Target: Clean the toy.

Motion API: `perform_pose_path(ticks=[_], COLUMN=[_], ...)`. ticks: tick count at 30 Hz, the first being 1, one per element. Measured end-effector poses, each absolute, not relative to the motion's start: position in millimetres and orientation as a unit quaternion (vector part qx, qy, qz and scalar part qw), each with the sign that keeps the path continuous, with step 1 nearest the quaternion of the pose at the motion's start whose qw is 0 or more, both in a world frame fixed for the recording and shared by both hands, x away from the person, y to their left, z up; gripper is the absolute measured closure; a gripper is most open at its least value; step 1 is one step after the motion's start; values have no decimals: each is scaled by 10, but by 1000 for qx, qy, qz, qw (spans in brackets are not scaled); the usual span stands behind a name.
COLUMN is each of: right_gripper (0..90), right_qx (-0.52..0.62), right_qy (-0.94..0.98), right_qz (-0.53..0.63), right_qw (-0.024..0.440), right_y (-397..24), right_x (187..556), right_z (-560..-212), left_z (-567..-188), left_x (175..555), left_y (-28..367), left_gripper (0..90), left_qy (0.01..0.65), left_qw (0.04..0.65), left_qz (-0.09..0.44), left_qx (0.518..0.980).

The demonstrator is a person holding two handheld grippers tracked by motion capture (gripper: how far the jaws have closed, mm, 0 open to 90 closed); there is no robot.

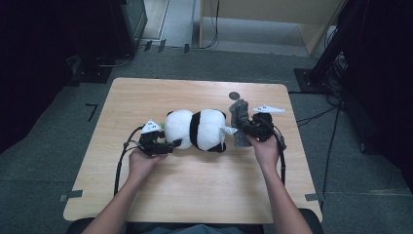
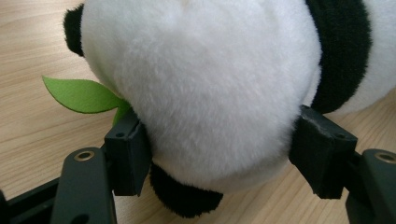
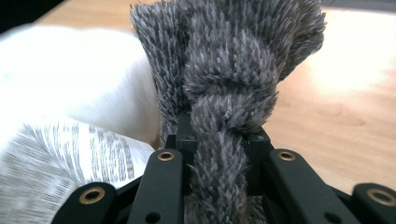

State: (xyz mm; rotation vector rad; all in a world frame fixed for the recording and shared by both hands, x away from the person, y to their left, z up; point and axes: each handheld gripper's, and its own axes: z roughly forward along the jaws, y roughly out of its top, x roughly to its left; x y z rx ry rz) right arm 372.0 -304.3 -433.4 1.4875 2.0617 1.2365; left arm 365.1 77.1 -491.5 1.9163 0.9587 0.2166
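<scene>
A black-and-white panda plush [image 1: 197, 129] lies on its side in the middle of the wooden table [image 1: 195, 195]. My left gripper [image 1: 170, 145] is at its left end. In the left gripper view the jaws [image 2: 224, 144] press into both sides of the plush's white head [image 2: 210, 84], beside a green felt leaf [image 2: 79, 95]. At the plush's right end, my right gripper [image 1: 246, 127] holds up a grey fuzzy cloth [image 1: 238, 112]. In the right gripper view it [image 3: 219, 140] is shut on that knotted cloth [image 3: 229, 60], next to the plush's printed white label [image 3: 60, 149].
A small dark round mark [image 1: 234, 95] sits on the table behind the grey cloth. Bare tabletop lies in front of the plush and to the far left. Dark equipment [image 1: 122, 24] and a black stand [image 1: 331, 53] are on the floor beyond the table.
</scene>
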Motion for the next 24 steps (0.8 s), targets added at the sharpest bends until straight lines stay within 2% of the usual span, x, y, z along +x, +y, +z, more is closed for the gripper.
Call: perform_pose_path(ticks=[7, 13, 24], right_gripper=[750, 749, 749], right_qx=[495, 490, 502], right_qy=[722, 737, 729], right_qz=[457, 445, 447], right_qw=[156, 138, 127], right_y=[-2910, -2727, -2745], right_x=[3648, 3694, 3735], right_z=[-4112, -4238, -4388], left_z=[-4911, -4914, -4913], left_x=[3647, 3647, 3643], left_y=[762, 759, 753], left_gripper=[286, 284, 282], left_qy=[393, 393, 394], left_qw=[474, 474, 475], left_qz=[89, 88, 88], left_qx=[783, 783, 782])
